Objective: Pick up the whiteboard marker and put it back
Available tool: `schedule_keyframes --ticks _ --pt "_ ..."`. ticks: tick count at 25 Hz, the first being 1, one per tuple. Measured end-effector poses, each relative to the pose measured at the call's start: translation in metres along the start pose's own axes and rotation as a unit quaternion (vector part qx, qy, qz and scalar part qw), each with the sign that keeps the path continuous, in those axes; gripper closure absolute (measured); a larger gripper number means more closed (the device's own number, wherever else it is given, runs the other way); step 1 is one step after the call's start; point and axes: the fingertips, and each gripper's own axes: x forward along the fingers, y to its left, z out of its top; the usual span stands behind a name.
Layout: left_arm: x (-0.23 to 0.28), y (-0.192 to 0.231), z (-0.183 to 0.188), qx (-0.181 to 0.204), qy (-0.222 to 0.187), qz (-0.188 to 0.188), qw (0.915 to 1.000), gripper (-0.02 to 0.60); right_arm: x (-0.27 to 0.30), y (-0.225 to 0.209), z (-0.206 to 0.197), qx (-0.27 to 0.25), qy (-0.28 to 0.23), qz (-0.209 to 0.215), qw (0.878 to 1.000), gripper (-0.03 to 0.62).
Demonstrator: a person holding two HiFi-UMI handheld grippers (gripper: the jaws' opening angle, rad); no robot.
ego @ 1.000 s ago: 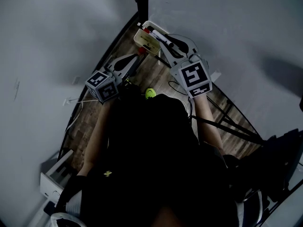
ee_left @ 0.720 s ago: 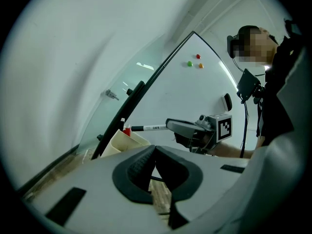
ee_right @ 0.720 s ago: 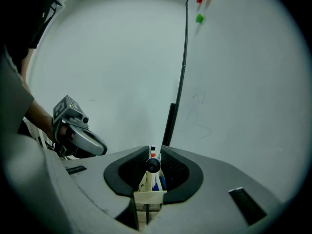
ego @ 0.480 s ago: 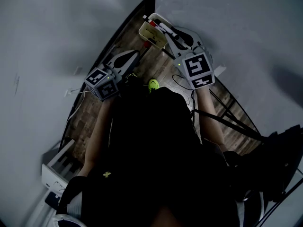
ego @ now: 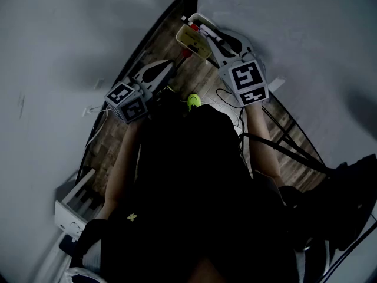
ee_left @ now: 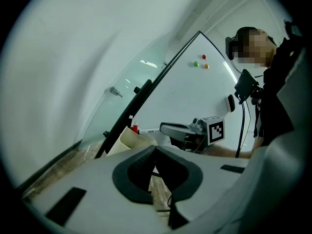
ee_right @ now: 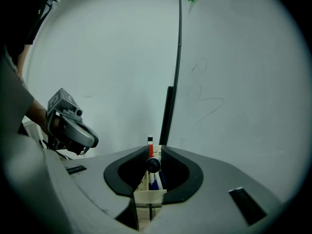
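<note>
The right gripper (ee_right: 155,151) clamps the whiteboard marker (ee_right: 154,165) over the holder (ee_right: 150,196); the left gripper (ee_left: 155,148) is closed, empty. An early release could miss its rim.

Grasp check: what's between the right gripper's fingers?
The whiteboard marker, black end on, pinched by both fingers, holder just beyond; shown in the right gripper view.

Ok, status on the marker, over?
Left gripper shut, empty. Right gripper shut on whiteboard marker, at the beige holder. Red marker and blue marker in it; nothing blocking.
</note>
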Motion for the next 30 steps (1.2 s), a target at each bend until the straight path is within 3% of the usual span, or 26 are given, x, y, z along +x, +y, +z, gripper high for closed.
schedule_keyframes --ticks 30 --pt "0.007 -0.001 -0.009 -0.009 0.028 -0.006 0.9995 0.581 0.020 -0.005 -0.031 0.013 0.026 -0.013 0.999 0.505"
